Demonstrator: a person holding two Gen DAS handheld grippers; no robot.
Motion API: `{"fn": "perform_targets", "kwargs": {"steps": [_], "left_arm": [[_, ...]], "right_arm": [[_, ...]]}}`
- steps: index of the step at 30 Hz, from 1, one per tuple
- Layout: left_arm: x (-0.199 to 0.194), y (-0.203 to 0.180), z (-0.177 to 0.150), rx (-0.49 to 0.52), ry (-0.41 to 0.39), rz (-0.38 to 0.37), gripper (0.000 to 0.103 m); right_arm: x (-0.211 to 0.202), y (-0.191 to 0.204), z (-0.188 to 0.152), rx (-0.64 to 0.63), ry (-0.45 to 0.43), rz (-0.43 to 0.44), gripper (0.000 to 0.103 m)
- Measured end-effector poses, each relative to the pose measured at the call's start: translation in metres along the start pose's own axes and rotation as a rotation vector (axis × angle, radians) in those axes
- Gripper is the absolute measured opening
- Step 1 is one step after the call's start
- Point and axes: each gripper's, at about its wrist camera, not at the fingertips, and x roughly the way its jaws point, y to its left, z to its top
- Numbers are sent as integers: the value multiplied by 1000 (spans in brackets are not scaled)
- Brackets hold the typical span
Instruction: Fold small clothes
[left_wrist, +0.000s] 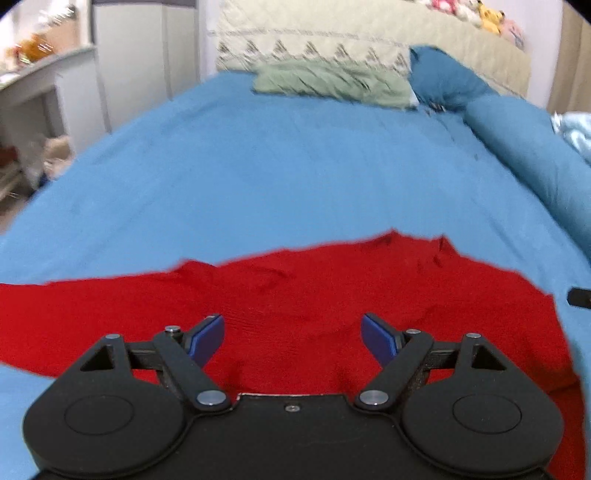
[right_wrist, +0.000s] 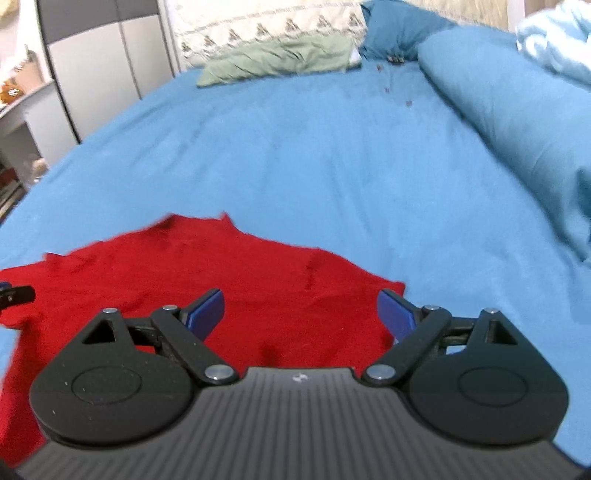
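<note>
Both left gripper (left_wrist: 293, 338) and right gripper (right_wrist: 301, 314) are spread wide, holding nothing, over the red top (left_wrist: 295, 295); a sloppy pinch could bunch it on the bed (left_wrist: 258, 166).

We see one red knit garment (left_wrist: 295, 295) spread mostly flat, lightly wrinkled, across the lower half of the left wrist frame; in the right wrist frame it (right_wrist: 221, 280) fills the lower left, its upper edge rising to a rumpled peak.
</note>
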Motion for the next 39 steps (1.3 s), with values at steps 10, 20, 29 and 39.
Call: {"fn": "perform_targets", "kwargs": {"steps": [10,20,29,39], "left_arm": [[-103,80,19,-192,-39,128,89],[-88,204,21,-307,-27,232,96],[-37,311,-5,-408,7,296,88],[26,374,-52,-606,99,308,44]], "right_arm": [[-105,91,48,-102,3,69,103],[-74,231,43,-107,83,213,103],[-11,327,14,-121,160,216,103],[34,368,-19,-140,225,178,103]]}}
